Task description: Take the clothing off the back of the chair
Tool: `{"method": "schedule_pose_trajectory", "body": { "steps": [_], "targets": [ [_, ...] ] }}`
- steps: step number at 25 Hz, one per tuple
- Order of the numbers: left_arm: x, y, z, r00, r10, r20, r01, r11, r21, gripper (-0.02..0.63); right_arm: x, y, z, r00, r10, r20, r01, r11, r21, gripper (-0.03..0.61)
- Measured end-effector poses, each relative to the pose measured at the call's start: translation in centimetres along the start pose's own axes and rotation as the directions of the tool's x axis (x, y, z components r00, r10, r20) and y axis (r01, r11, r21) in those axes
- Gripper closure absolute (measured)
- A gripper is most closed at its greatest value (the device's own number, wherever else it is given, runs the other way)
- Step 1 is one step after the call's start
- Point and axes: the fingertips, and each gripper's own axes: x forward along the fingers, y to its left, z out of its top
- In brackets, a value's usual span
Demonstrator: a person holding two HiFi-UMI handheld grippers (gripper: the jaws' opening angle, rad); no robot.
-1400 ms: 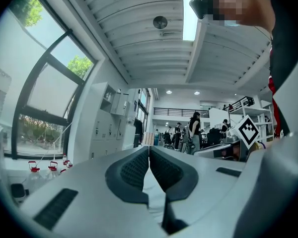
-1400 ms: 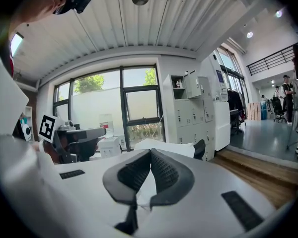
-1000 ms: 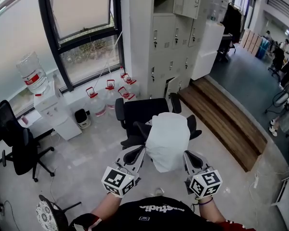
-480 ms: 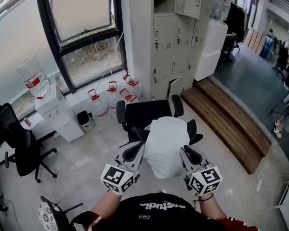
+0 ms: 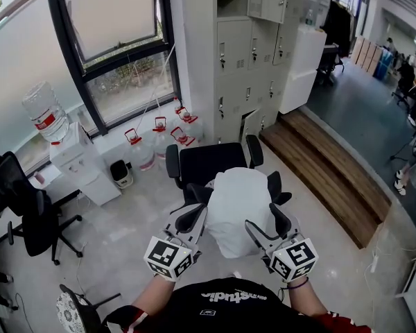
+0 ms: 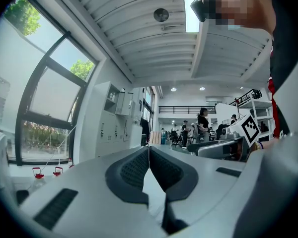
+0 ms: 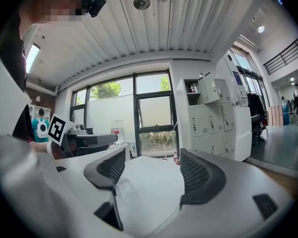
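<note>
White clothing (image 5: 239, 210), red-labelled water bottle (image 5: 45, 113)

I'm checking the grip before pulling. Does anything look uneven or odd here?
Yes: the white garment on the chair is pinched only by the left tool; the right tool is opening its jaws, cloth loose between them.
</note>
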Motion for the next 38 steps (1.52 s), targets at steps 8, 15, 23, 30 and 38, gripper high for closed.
{"method": "schedule_pose_trajectory", "body": {
  "steps": [8,15,23,30,38],
  "targets": [
    [-0.1,-0.5,-0.3,1.000,-0.005,-0.007,0.005,1.000,-0.002,0.588,-0.2,0.7,-0.2,0.999,0.041,0.001,-0.041,0.999,-0.007,0.071],
    [0.1,-0.6,-1.2,1.000,-0.007,-0.005,0.007,1.000,-0.006,0.588,0.3,-0.7,-2.8,0.998,0.023,-0.054,-0.021,0.999,0.027,0.061],
    [0.2,-0.2,-1.9,1.000,0.001,-0.018,-0.001,1.000,-0.014,0.589,1.8,-2.2,-4.8,0.995,0.017,-0.101,-0.010,0.998,0.066,0.061],
    [0.4,1.5,-1.8,0.999,0.017,-0.028,-0.018,0.999,-0.028,0.588,5.0,-4.2,-5.8,0.987,-0.002,-0.158,0.011,0.998,0.059,0.048],
    [0.3,2.3,-2.4,0.998,0.044,-0.036,-0.045,0.999,-0.022,0.588,6.3,-5.5,-7.9,0.980,0.003,-0.198,0.017,0.995,0.098,0.039]
  ]
}}
